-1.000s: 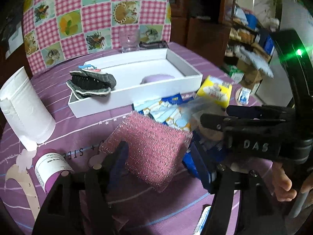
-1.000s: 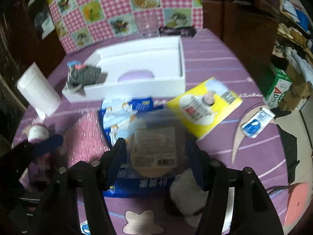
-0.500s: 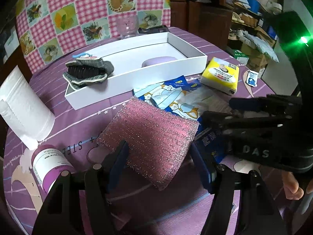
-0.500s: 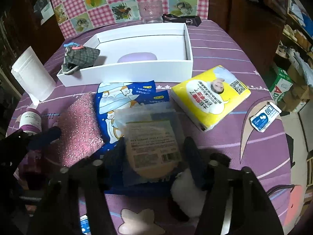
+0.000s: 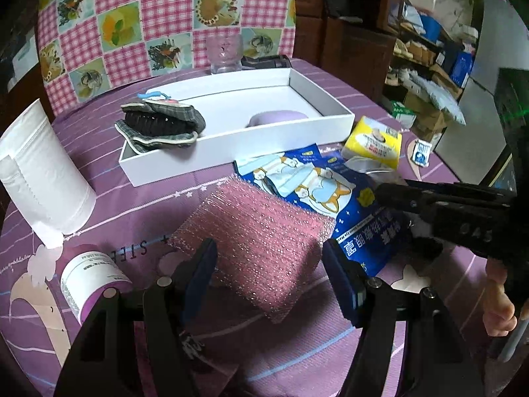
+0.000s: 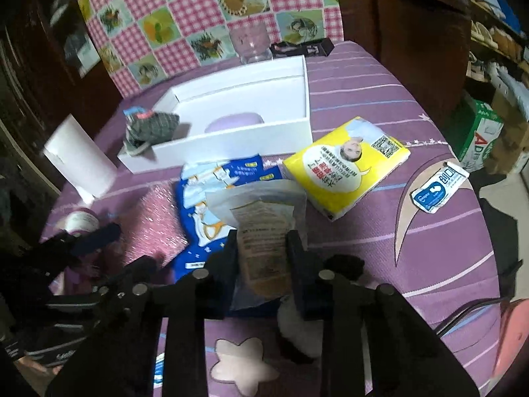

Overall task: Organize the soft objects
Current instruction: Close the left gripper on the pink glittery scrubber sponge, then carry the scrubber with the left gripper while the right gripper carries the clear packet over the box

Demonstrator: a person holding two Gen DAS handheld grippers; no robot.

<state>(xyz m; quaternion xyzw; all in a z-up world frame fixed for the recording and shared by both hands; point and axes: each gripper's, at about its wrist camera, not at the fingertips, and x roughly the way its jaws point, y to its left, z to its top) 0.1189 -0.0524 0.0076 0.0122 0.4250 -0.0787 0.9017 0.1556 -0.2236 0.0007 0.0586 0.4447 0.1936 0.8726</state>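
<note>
**Clear pouch between my right jaws, box straight ahead**

Purple patterned tablecloth (image 6: 380, 106) on a cluttered table, checked chair back behind; white box (image 6: 231, 139) sits at the far side, already holding a grey plaid bundle (image 6: 150, 129) and a lilac pad (image 6: 234, 122); my right gripper (image 6: 263, 251) is closing on the clear pouch (image 6: 261, 228), which stands between the jaws, its long axis running away from me toward the box, and I judge the pads are pressing it; pouch overlaps the blue packet (image 6: 211, 178), yellow tissue pack (image 6: 347, 168) just right of it; box lies dead ahead and slightly left, so the carry is forward; my left gripper (image 5: 267, 264) hangs wide open astride the near end of the pink scourer (image 5: 261, 235), not gripping; right hand is nearer the pouch, left nearer the scourer.
</note>
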